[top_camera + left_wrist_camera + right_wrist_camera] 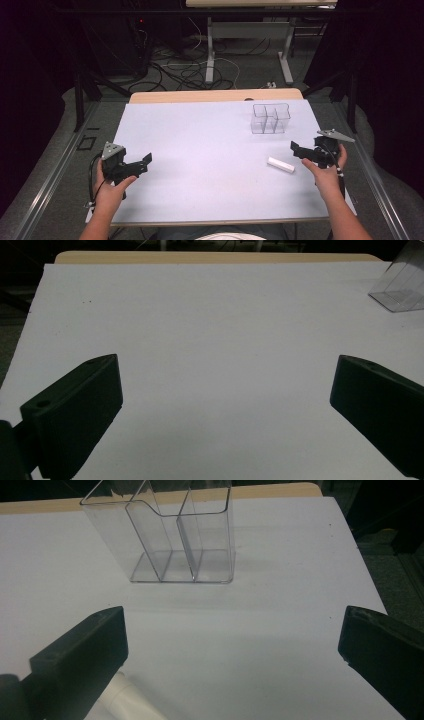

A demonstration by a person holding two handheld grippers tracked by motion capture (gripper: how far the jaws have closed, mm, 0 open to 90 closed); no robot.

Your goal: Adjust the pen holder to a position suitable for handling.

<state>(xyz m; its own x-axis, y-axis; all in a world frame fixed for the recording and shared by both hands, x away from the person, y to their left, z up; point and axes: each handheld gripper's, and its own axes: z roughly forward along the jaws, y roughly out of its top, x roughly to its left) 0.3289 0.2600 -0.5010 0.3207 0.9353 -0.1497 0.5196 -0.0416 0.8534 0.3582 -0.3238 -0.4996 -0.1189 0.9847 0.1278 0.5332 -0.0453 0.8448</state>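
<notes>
A clear plastic organizer [270, 118] with several compartments stands empty at the table's far right; it is also in the right gripper view [165, 535] and at the corner of the left gripper view [401, 284]. A white tube [280, 164] lies flat on the white sheet [200, 150], just left of my right gripper [300, 150]. That gripper is open, and the tube [125, 700] peeks out by its left jaw. At the table's left front, my left gripper [142, 164] hangs open over bare sheet with nothing between its jaws.
The wooden table edge [215, 95] runs along the far side. Beyond it are desk legs [210, 50] and loose cables [185, 75] on the floor. A metal rail [50, 170] runs along the left side of the table.
</notes>
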